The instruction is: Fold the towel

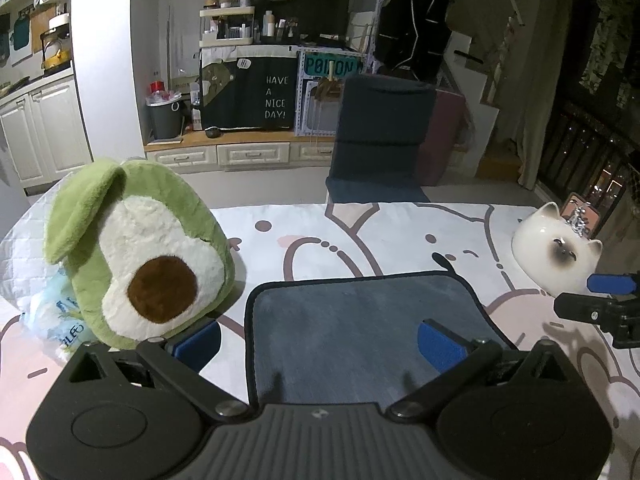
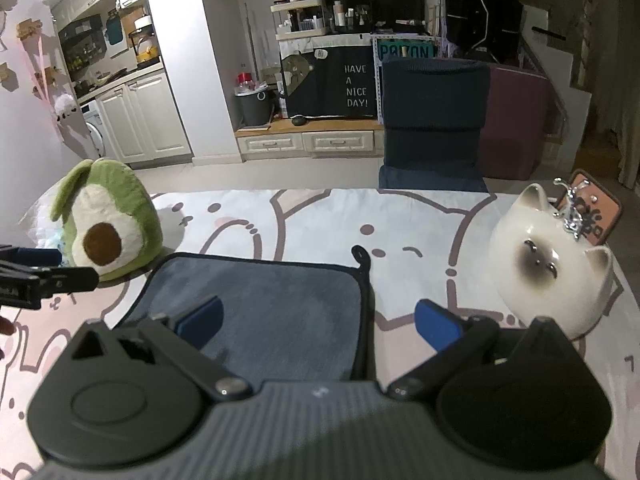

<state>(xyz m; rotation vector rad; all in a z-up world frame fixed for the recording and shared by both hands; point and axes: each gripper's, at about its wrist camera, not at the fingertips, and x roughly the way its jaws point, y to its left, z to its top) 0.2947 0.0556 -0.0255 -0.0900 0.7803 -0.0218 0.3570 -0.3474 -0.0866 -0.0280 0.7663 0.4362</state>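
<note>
A grey-blue towel [image 1: 360, 320] with a dark hem lies flat on the table's patterned cloth; it also shows in the right wrist view [image 2: 276, 304]. My left gripper [image 1: 320, 342] is open and empty, its blue pads straddling the towel's near left edge. My right gripper [image 2: 318, 320] is open and empty, straddling the towel's near right edge. A hanging loop [image 2: 360, 258] sticks out at the towel's far right corner. The right gripper's tip shows in the left wrist view [image 1: 600, 300], and the left gripper's tip in the right wrist view [image 2: 44, 272].
A green avocado plush [image 1: 136, 256] stands left of the towel, with a plastic bag [image 1: 52, 312] behind it. A white ceramic cat [image 2: 552, 264] stands to the right. A dark chair [image 1: 384, 136] stands beyond the table's far edge.
</note>
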